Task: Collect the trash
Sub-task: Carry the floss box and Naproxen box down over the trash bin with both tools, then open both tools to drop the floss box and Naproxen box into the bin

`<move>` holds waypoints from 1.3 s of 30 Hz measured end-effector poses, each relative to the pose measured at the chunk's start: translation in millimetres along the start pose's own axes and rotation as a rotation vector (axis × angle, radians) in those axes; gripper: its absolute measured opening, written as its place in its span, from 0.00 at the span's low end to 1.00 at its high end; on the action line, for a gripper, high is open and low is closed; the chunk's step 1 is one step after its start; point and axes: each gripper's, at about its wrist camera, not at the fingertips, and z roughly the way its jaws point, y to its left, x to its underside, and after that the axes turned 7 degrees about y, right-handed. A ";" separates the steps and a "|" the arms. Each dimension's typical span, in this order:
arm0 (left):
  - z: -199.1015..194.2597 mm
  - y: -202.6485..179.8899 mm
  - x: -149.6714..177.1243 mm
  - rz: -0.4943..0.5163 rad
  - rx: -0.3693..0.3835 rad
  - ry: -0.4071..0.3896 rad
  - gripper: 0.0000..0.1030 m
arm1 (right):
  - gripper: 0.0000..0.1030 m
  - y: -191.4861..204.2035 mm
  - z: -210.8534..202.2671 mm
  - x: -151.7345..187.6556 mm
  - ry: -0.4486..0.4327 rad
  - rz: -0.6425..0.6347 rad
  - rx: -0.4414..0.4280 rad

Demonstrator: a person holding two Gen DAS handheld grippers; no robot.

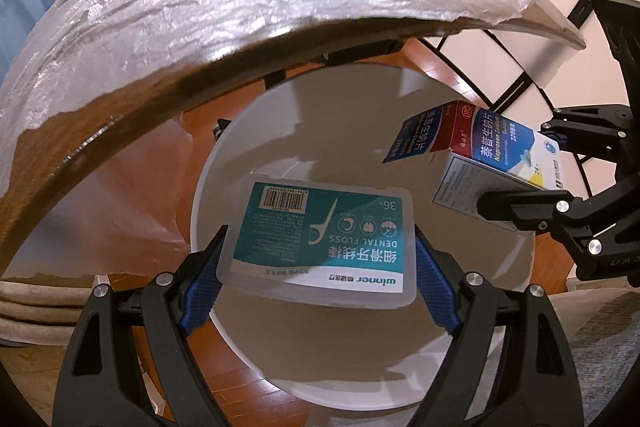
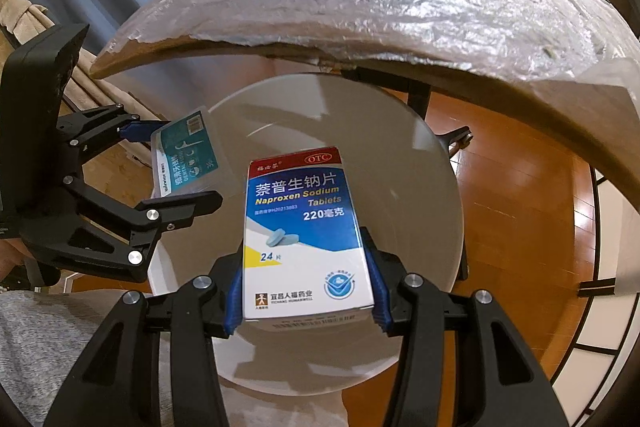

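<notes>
Dental floss case, a flat translucent plastic box with a teal label and barcode, is pinched between the blue pads of the left gripper above the open white bin. Beside it, also over the bin, the right gripper clamps a blue-and-white Naproxen tablet box. Behind the bin, a table wrapped in crinkled plastic film stands on an orange wooden floor.
</notes>
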 end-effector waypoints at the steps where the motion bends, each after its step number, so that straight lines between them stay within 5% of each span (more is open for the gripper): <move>1: 2.5 -2.5 -2.5 0.000 -0.002 0.003 0.83 | 0.47 2.1 2.4 -1.0 0.002 -0.001 0.002; 32: 22.0 1.3 -2.0 0.039 0.008 0.016 0.83 | 0.48 -9.6 24.5 -1.3 0.040 0.028 0.021; 35: 22.9 4.1 -3.1 0.025 0.004 0.018 0.87 | 0.67 -9.9 19.7 -0.3 0.012 0.032 0.043; 39: 24.3 10.1 -2.0 -0.006 0.033 0.027 0.92 | 0.74 -10.3 13.0 0.8 -0.011 0.039 0.054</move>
